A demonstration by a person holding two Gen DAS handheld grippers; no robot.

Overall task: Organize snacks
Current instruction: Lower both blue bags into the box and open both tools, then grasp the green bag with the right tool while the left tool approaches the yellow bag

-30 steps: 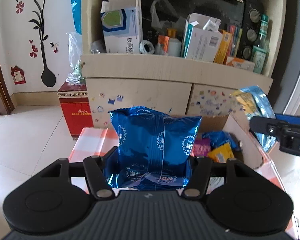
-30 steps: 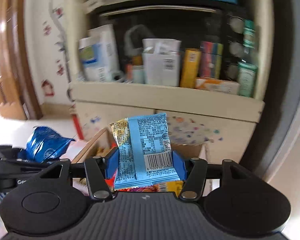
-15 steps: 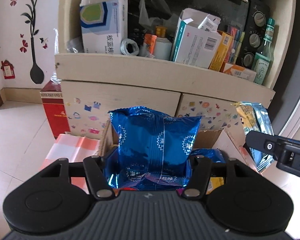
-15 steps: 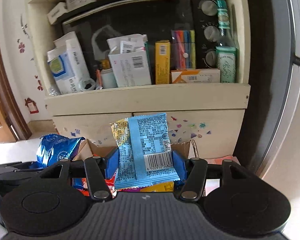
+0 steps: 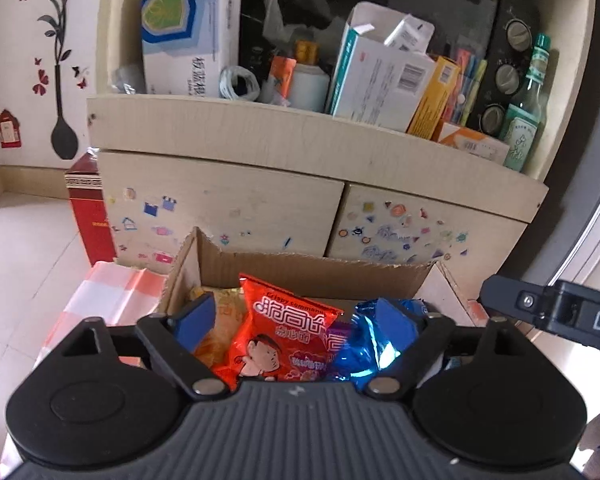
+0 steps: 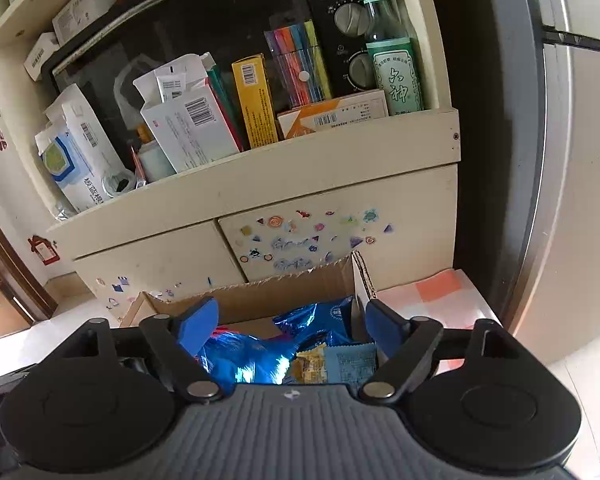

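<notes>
- Cardboard, that's what everything is going into: an open brown cardboard box (image 5: 300,270) sitting on a surface with an orange-and-white checked cloth (image 5: 100,292), right in front of a cream cabinet (image 5: 228,208) covered in little stickers.
- Left gripper (image 5: 296,322) has just been opening its jaws. They're spread wide now with nothing pinched, and the shiny blue foil snack bag (image 5: 374,344) it had lies down in the box, by the right-hand blue pad.
- Beside it in the box: a red crisp packet with a cartoon kid (image 5: 284,332) and something yellowish to the left, too hidden to name.
- Right gripper (image 6: 290,326) is the same story: jaws have just been opening and stand wide and empty. The light blue and yellow snack packet (image 6: 332,364) it carried rests in the box under it, next to blue foil bags (image 6: 320,318).
- So I'd call this the drop-off step, done for both hands at once.
- Next move, my guess: lift both grippers clear of the box without snagging a bag, then look for more loose snacks. None are visible outside the box from here.
</notes>
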